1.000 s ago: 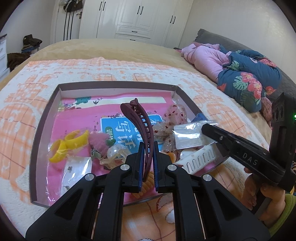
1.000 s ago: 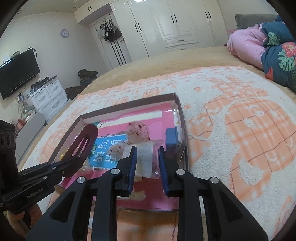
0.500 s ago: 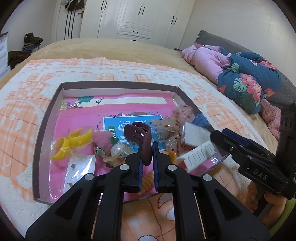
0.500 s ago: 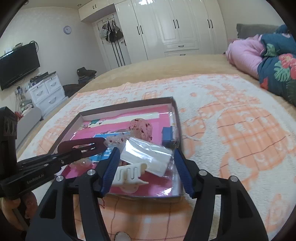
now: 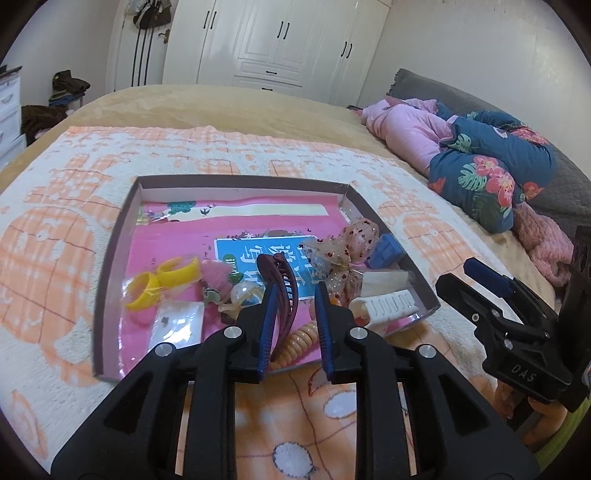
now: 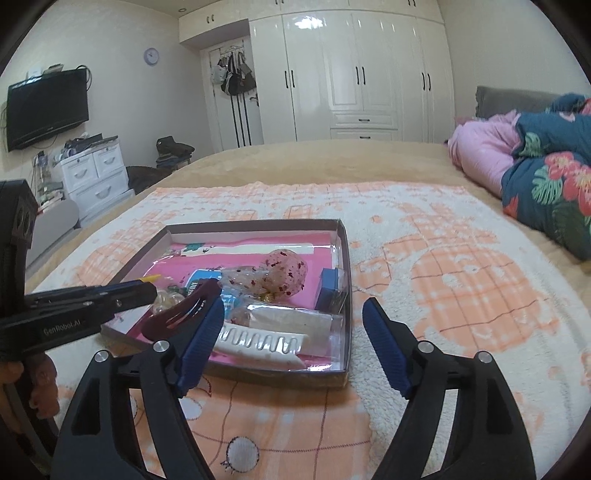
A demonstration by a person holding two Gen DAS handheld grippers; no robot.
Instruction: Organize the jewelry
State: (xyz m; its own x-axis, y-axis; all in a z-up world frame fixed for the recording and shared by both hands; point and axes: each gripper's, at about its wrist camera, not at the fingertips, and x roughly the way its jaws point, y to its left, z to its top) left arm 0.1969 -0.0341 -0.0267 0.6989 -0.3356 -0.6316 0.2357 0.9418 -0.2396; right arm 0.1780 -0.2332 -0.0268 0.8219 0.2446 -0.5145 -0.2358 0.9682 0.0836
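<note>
Maroon hair clip (image 5: 281, 295) leans between left claw's (image 5: 293, 299) just-parted jaws, against one pad.

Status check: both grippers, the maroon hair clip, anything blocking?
Left gripper just opening, maroon hair clip loose between pads. Right gripper open, empty. Tray crowded.

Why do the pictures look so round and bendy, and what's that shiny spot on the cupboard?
Left wrist view: the fisheye lens bows the tray edges and blacks out the corners. Right wrist view: same curving, and the shiny spot is ceiling-light glare on the glossy wardrobe. Both views look evenly lit, shadows soft, nothing badly blurred.
</note>
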